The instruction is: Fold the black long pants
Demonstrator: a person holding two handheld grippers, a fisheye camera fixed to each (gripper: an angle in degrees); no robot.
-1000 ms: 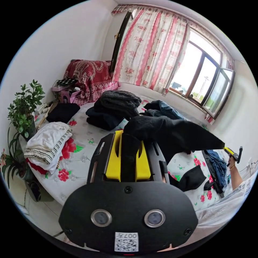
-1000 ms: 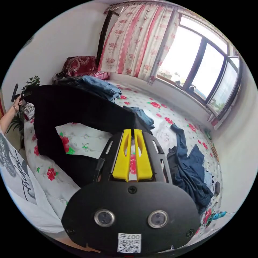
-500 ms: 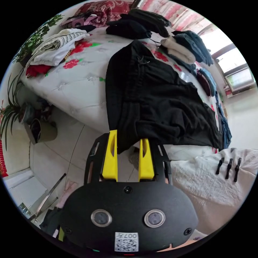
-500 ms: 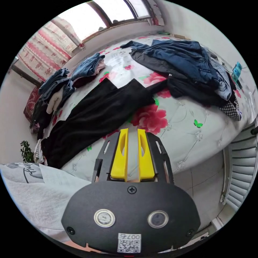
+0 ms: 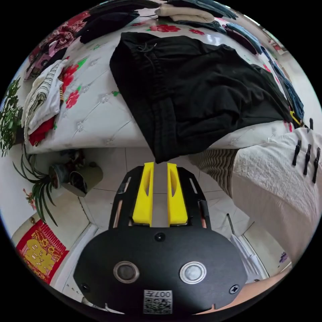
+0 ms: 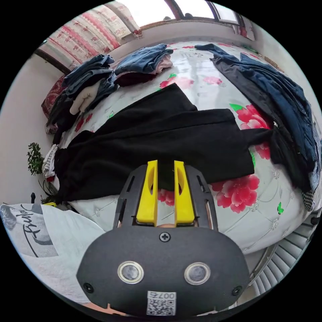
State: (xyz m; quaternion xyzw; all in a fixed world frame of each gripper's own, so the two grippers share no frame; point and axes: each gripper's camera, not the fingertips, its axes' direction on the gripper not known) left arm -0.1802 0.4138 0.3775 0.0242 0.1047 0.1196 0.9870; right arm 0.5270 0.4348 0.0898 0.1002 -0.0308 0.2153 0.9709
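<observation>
Black pants (image 6: 161, 141) flat across bed (image 6: 268, 201)

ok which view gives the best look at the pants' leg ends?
Right gripper view: the black pants lie spread across the bed, both leg ends visible. Left gripper view shows the waistband with drawstring, one corner hanging over the bed edge.

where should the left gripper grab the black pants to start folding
Probably the waistband corner of the black pants: it overhangs the bed edge just ahead of the open left gripper, so the jaws can close over free fabric from the floor side.
</observation>
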